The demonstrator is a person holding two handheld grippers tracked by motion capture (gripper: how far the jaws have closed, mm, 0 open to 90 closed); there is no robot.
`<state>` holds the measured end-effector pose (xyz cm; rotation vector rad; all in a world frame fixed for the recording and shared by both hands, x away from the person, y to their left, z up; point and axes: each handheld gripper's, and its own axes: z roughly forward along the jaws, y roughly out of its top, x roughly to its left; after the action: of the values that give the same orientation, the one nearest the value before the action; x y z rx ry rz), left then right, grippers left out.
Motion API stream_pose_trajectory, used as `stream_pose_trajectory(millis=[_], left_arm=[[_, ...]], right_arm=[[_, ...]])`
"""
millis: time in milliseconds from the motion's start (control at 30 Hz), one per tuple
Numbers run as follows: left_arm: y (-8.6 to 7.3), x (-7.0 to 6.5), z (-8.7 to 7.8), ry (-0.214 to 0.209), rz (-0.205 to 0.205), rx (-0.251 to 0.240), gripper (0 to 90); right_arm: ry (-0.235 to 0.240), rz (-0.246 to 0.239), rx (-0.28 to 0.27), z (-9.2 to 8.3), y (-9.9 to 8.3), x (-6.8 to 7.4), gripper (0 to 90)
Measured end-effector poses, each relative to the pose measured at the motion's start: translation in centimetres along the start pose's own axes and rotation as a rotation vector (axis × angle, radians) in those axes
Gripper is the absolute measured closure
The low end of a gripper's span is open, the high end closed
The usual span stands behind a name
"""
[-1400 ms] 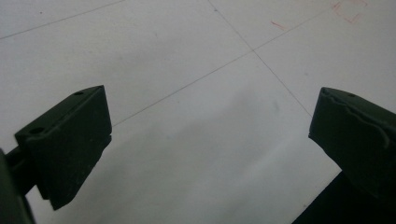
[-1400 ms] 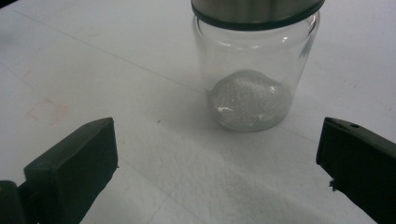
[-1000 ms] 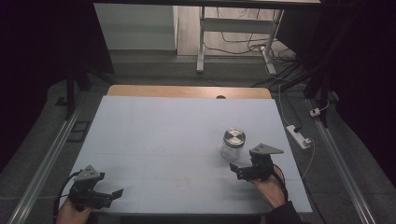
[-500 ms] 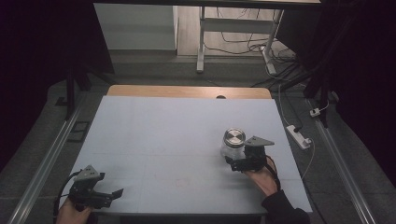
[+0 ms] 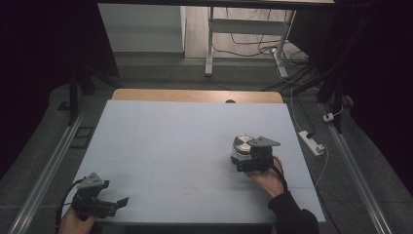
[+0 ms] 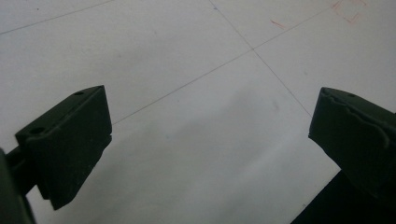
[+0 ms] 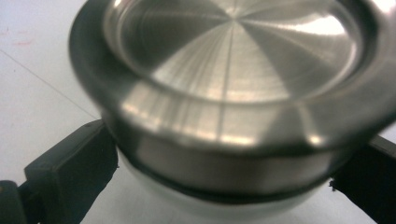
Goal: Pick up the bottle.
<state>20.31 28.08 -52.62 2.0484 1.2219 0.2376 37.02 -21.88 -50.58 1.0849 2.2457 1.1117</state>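
Right gripper [image 5: 239,161] straddling the steel-lidded jar [image 5: 242,145] near the table's [image 5: 170,141] right edge, jaws beside its body, not visibly clamped. Left gripper [image 5: 117,202] open, parked at the near left corner.

Jars: one, metal-lidded [image 5: 242,145], on the surface [image 5: 185,146].
Grippers: two, left [image 5: 117,202], right [image 5: 238,160].
Fingers: two per gripper, four total.
Hands: two, left [image 5: 73,224], right [image 5: 268,181].
Surfaces: one.
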Motion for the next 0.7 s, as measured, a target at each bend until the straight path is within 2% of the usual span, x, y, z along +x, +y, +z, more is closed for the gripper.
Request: stream_pose_trajectory(millis=[133, 300, 367, 700], left_arm=[[0.02, -0.01, 0.02, 0.0, 0.0, 0.002, 0.2], [0.01, -0.02, 0.03, -0.001, 0.0, 0.002, 0.2], [0.01, -0.03, 0.03, 0.001, 0.001, 0.002, 0.2], [0.02, -0.1, 0.05, 0.002, 0.007, 0.005, 0.4]], right_arm=[[0.002, 0.013, -0.005, 0.23, 0.06, -0.24, 3.0], [0.026, 0.012, -0.016, 0.25, 0.11, -0.37, 13.4], [0.009, -0.016, -0.012, 0.13, 0.25, -0.08, 14.2], [0.002, -0.016, 0.011, -0.06, 0.44, -0.01, 14.6]])
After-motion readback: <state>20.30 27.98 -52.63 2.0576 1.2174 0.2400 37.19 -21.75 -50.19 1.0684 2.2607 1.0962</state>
